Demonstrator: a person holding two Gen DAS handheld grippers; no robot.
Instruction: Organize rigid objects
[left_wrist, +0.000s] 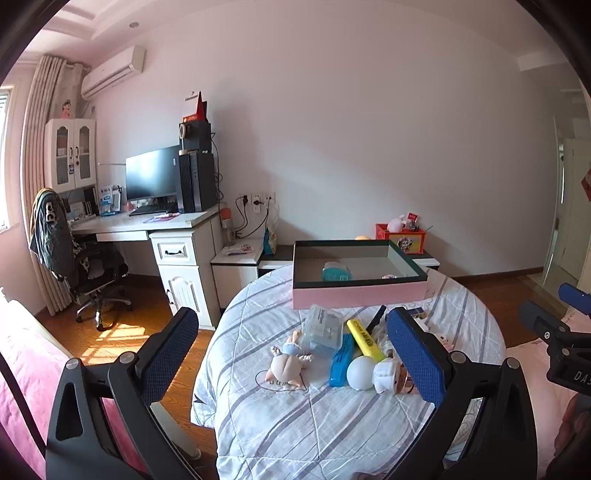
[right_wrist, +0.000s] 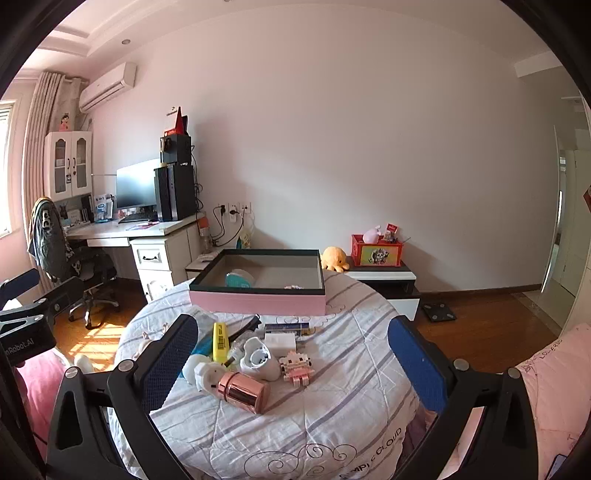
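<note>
Fingers of both grippers are standing wide apart and empty, hovering over small rigid items like the rose-gold metal cylinder, lying just before the pink-sided shallow box, ready for sorting.

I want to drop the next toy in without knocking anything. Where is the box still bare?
The pink box floor is bare along its right half, beyond the teal item and small pink piece. The quilt before the box is crowded.

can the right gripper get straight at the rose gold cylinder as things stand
Probably yes. The right gripper is open and empty, and the rose gold cylinder lies on its side at the near edge of the pile, between the fingers' line. Only the white plug touching its left end crowds the grip.
</note>
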